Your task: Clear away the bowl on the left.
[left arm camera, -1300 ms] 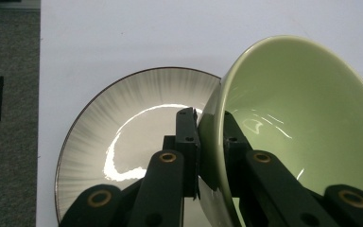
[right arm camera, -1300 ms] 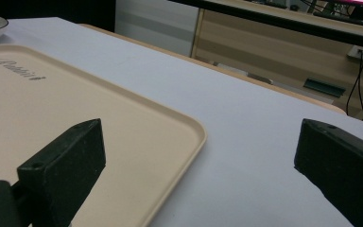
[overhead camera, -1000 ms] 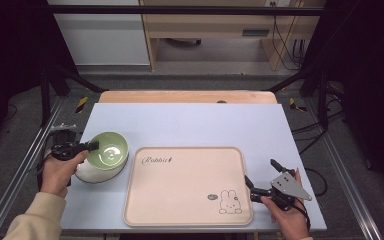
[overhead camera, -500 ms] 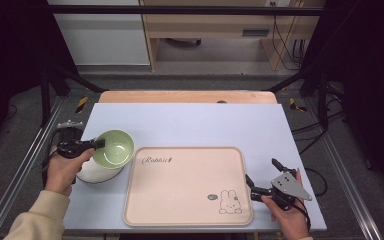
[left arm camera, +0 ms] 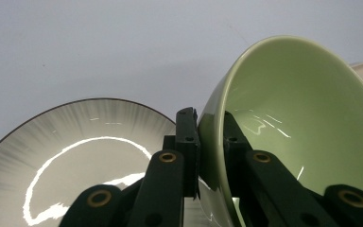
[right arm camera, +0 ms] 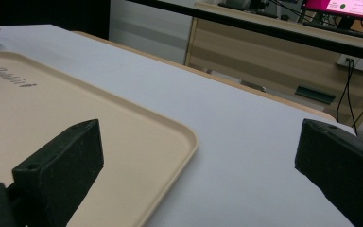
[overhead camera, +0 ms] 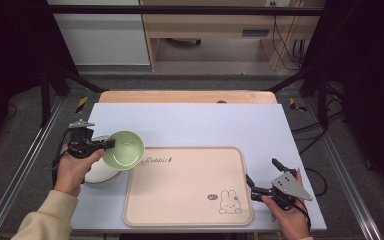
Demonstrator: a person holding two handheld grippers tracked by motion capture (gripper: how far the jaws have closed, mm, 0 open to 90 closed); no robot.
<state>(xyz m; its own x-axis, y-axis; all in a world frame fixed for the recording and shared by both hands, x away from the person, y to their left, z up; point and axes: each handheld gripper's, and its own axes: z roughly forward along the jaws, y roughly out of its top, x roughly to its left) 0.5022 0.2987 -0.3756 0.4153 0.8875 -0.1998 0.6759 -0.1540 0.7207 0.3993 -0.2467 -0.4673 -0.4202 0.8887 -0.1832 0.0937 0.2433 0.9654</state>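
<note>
Green bowl (left arm camera: 293,127) is pinched at its rim by the left gripper (left arm camera: 211,142), one jaw inside the wall, one outside, so that's a solid clamp. It's tilted and lifted off the grey plate (left arm camera: 71,156) sitting underneath on the tabletop (overhead camera: 200,120). From the high view the bowl (overhead camera: 124,150) hangs just past the left edge of the beige tray (overhead camera: 185,187), not on it yet. Right gripper (overhead camera: 264,178) sits at the tray's right edge with jaws spread wide, holding nothing; its own view has the tray corner (right arm camera: 170,142) between them. My guess: pickup is done, and what's left is carrying the bowl over and setting it down on the tray. Farther back, just bare tabletop.
</note>
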